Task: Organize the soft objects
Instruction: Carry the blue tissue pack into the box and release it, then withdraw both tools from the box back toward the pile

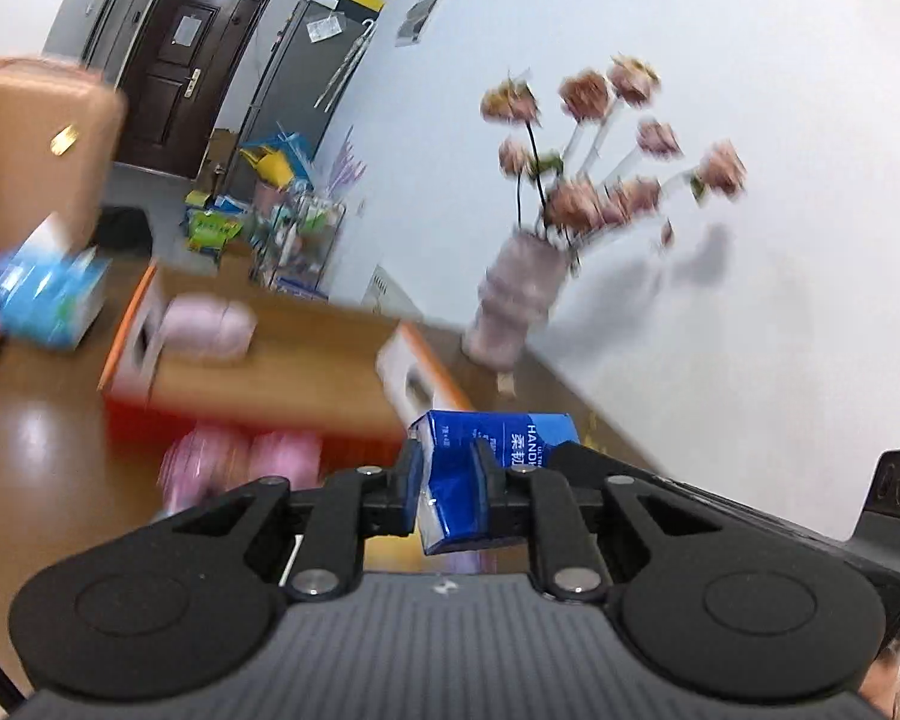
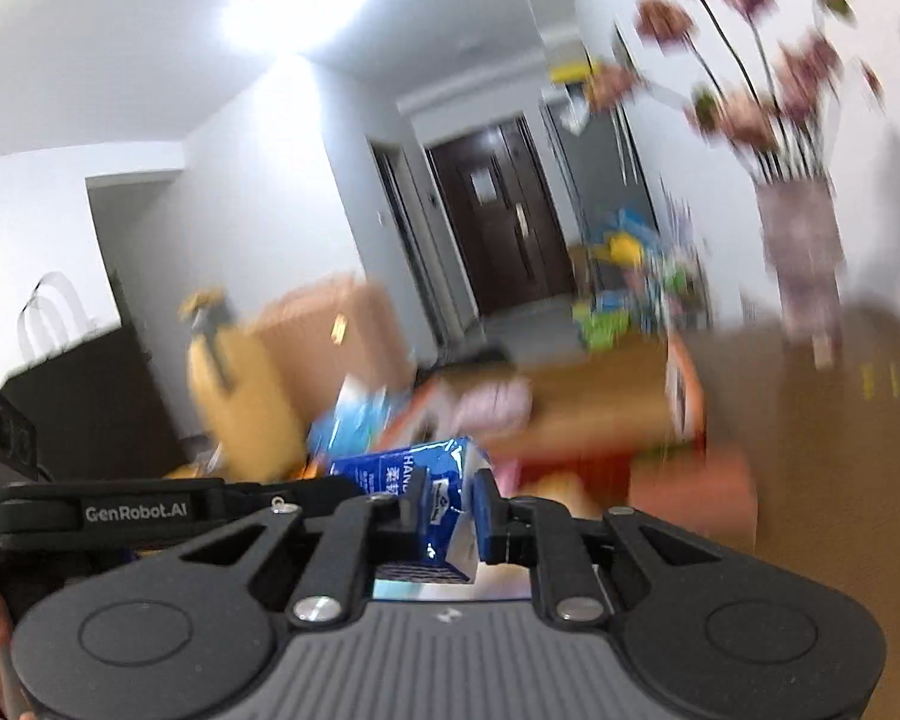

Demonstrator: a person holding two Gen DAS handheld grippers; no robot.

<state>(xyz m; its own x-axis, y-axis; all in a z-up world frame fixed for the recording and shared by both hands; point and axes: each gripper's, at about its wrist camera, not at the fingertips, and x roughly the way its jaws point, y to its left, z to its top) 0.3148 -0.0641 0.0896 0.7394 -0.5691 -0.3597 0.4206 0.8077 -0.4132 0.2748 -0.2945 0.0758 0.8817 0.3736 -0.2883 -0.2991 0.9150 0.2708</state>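
Blue tissue pack [image 1: 480,468] at lower centre, clamped at opposite ends by the left tool [image 1: 450,483] and right tool [image 2: 450,507], probably for carrying toward the orange box [image 1: 150,324] on the table [image 1: 42,444].

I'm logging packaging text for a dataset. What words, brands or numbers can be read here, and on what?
"HAND", cut off, with Chinese characters "柔韧" beside it: on the blue plastic-wrapped tissue pack held in both the left gripper and the right gripper.
"GenRobot.AI": on the black side of the left gripper's body, seen in the right wrist view.
Small print on the pack, door notice and wall papers: too blurred to read.
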